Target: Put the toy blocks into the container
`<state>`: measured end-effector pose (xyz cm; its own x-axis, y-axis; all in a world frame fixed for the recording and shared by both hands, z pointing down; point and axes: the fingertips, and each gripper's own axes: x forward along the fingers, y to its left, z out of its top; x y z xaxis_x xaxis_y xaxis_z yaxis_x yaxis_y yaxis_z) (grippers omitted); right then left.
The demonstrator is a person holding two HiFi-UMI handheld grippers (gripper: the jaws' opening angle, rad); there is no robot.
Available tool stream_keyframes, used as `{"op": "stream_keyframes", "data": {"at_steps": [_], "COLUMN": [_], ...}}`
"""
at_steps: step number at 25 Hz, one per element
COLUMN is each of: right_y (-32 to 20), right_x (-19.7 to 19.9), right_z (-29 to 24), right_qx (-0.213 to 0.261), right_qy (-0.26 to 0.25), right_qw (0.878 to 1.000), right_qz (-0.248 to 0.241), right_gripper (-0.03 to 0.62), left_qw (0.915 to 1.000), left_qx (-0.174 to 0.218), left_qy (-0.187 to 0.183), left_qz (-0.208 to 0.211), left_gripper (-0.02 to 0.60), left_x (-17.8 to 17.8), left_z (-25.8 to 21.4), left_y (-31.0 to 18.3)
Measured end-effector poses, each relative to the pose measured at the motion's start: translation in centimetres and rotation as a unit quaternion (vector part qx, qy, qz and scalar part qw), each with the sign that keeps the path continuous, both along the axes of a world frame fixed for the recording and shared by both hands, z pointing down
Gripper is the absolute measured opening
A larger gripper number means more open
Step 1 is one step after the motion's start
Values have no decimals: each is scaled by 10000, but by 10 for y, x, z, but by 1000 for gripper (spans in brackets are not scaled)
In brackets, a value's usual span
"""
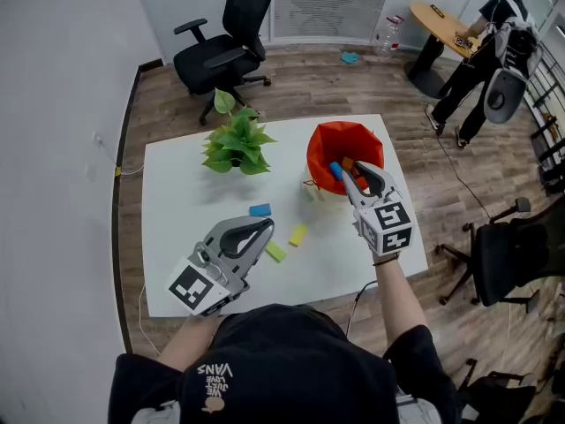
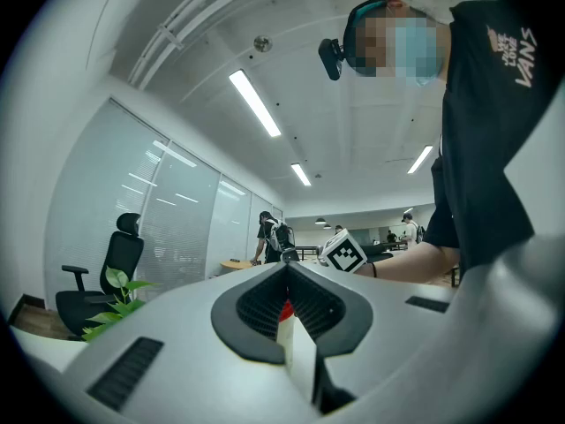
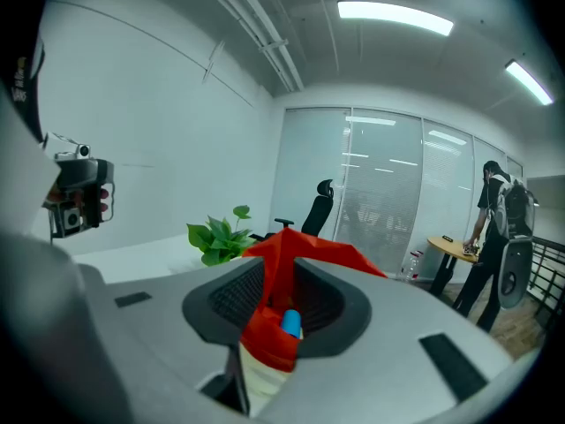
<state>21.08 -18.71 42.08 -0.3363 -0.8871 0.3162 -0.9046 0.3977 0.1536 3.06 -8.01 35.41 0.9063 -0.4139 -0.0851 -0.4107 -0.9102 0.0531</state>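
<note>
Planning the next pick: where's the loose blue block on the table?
In the head view, the blue block lies on the white table between the plant and the left gripper, left of the red container.

Tabletop (image 1: pixel 172 197) lies bare along its left and near edges. Plant (image 1: pixel 236 145) and container (image 1: pixel 328 144) block the far edge; blocks (image 1: pixel 298 235) dot the middle.

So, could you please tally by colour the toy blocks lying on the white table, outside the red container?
blue block: 1
yellow block: 1
green block: 1
Total: 3
</note>
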Motion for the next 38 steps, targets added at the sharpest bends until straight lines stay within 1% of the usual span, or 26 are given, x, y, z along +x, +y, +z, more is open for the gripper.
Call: {"op": "stream_keyframes", "data": {"at_steps": [2,3,6,11,17,20,24,28,38], "right_y": [9,15,34,58,77,85,87,87,82], "right_x": [-11,-18,-37,-62,-87,-101,-116,-129,-154], "right_z": [-13,-18,-33,-46,-59,-62,-66,-61,-60], "right_qx": [249,362,598,782,685,773,717,692,625], "right_qy": [-102,-181,-414,-601,-841,-947,-1028,-1044,-1143], "right_qw": [9995,9990,9965,9927,9901,9857,9838,9803,9733], "right_qz": [-135,-206,-403,-692,-887,-1158,-1283,-1525,-1889], "right_gripper": [76,65,47,18,18,18,18,18,18], "left_qw": [10000,10000,10000,10000,9999,9998,9996,9991,9969], "left_qx": [-2,-7,-16,-23,-23,-22,-33,-50,-7], "left_qy": [-5,0,12,16,5,19,24,23,-294], "left_qz": [-3,-10,-29,-79,-129,-184,-293,-428,-734], "left_gripper": [11,11,11,11,11,11,11,11,11], "left_x": [-1,-1,-1,-4,-7,-9,-16,-26,-42], "left_z": [1,1,0,0,1,0,1,3,9], "left_y": [0,0,1,-1,-1,-3,-4,-5,-9]}}
